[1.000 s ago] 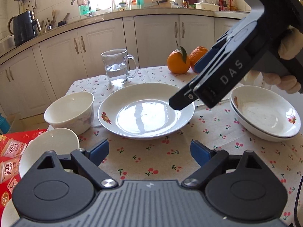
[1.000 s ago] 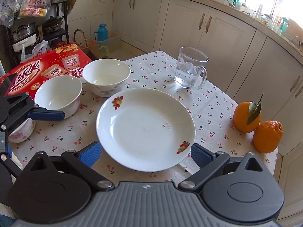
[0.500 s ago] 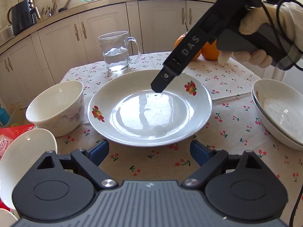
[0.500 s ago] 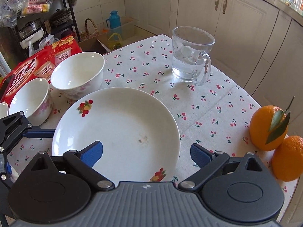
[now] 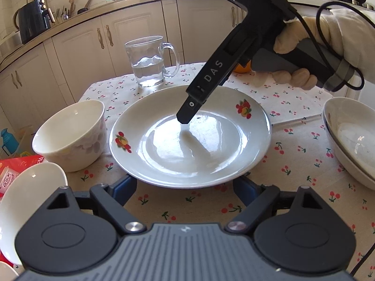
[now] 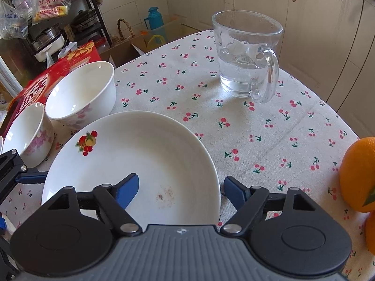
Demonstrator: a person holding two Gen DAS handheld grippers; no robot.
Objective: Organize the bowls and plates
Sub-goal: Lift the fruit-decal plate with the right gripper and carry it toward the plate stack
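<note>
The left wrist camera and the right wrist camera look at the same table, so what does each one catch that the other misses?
Only the left wrist view shows the stacked plates at the table's right edge, the black kettle on the counter and the gloved hand carrying the right gripper, whose closing jaws straddle the plate's rim. Only the right wrist view shows two oranges, a shelf of pots and the plate's small stain. Both show the fruit-patterned plate, the glass mug of water and two white bowls.

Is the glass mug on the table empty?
No, the glass mug holds clear water in its lower part.
</note>
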